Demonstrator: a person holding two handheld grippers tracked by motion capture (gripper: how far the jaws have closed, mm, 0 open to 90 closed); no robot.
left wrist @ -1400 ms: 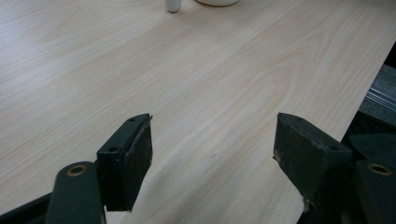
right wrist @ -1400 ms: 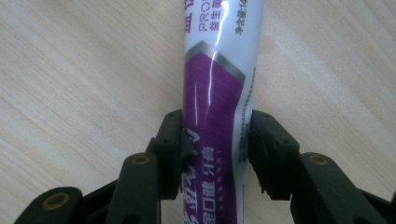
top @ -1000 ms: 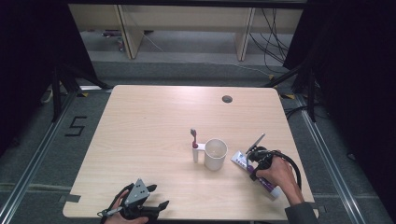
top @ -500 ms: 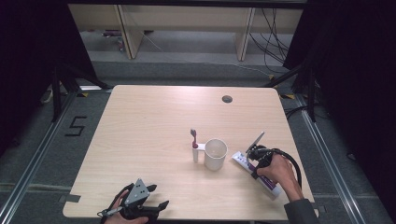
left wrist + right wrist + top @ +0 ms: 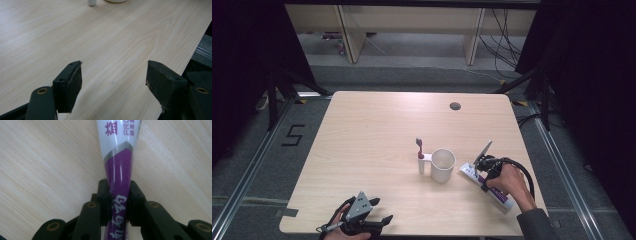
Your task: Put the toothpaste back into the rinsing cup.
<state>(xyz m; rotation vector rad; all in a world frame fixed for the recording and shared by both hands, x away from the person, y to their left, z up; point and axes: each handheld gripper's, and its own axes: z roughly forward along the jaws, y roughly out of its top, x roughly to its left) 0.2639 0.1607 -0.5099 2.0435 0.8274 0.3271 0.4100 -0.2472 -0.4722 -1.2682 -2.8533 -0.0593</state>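
A purple and white toothpaste tube lies flat on the table at the right. My right gripper comes down on it from above. In the right gripper view its jaws have just been closing, and the pads now press both sides of the tube, so the right gripper is shut on it. Left of the tube stands a white cup. A pink-headed toothbrush stands upright in the holder at the cup's side. My left gripper rests open at the front edge, with only bare wood between its jaws.
A dark round cable hole sits near the table's far right corner. The right table edge runs close beside my left gripper. The cup's base shows far ahead of it. On the floor at the left is a taped "5".
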